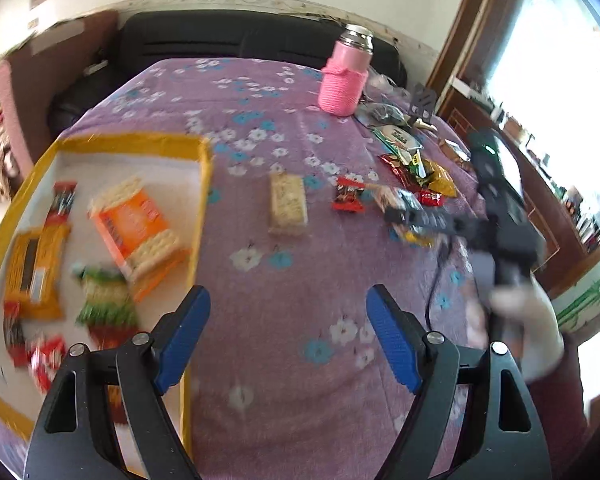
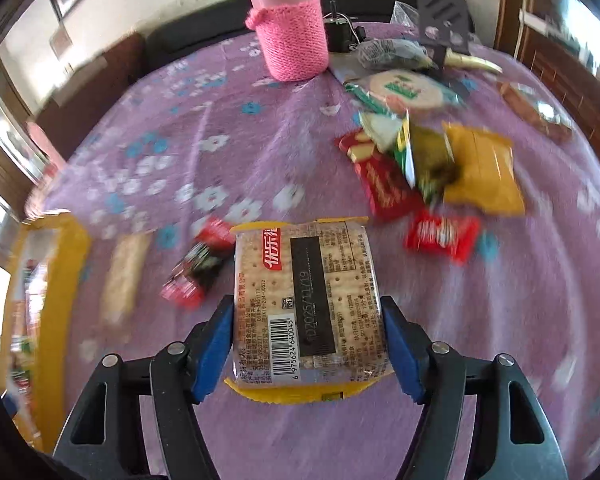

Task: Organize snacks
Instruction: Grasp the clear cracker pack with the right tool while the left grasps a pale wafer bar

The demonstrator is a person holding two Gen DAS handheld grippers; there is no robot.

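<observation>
My right gripper (image 2: 306,308) is shut on a yellow-edged cracker packet (image 2: 306,300) and holds it above the purple flowered cloth (image 2: 260,152). My left gripper (image 1: 288,308) is open and empty, just right of the yellow-rimmed tray (image 1: 202,200). The tray holds an orange cracker pack (image 1: 134,228), a yellow pack (image 1: 34,268), a green-red packet (image 1: 106,304) and small red packets. Loose on the cloth lie a pale cracker bar (image 1: 287,204), a red-black candy (image 1: 348,196) and a pile of snacks (image 2: 432,152). The right gripper also shows in the left wrist view (image 1: 404,216), blurred.
A pink knitted bottle (image 2: 290,28) stands at the back of the table. Dark bags and a black part (image 2: 444,20) lie at the back right. A black sofa (image 1: 220,40) is behind the table. A red candy (image 2: 442,236) lies near the held packet.
</observation>
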